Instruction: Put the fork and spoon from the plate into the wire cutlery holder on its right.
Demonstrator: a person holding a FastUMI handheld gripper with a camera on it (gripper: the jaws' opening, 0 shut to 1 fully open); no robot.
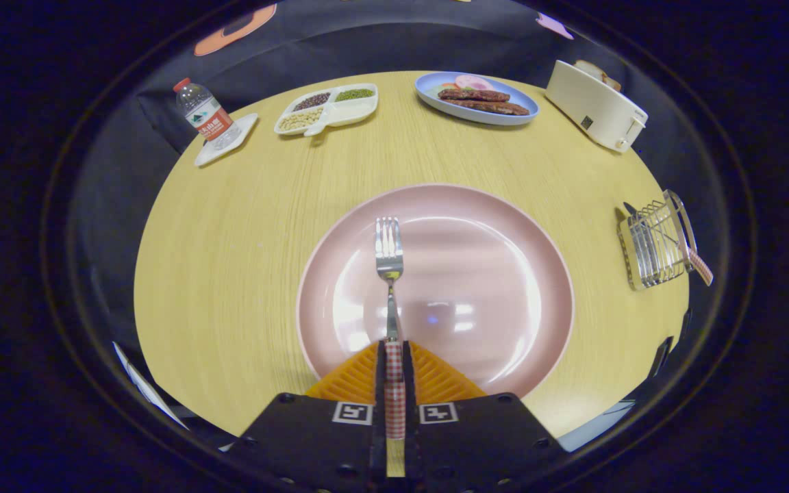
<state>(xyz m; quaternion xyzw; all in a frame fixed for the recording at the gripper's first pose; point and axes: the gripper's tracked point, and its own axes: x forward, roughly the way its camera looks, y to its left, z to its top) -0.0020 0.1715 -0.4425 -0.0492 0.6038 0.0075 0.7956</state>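
Gripper (pixel 394 356): both orange fingers (pixel 353 380) are clamped on the checked handle of the fork.
Fork (pixel 390 253): points straight ahead from the fingers, tines out over the plate.
Pink plate (pixel 504 274): just ahead of the fingers on the round wooden table (pixel 230 239), carrying no food.
Wire cutlery holder (pixel 655 246): to the right of the plate; a checked handle (pixel 701 267) sticks out of it.
Divided tray (pixel 326 109): beyond the plate, with dark, green and pale beans in separate compartments.
Blue plate (pixel 477 97): holds sausages and other food.
Toaster (pixel 596 104): holds bread in its slot.
Water bottle (pixel 204 115): stands on a white square dish.
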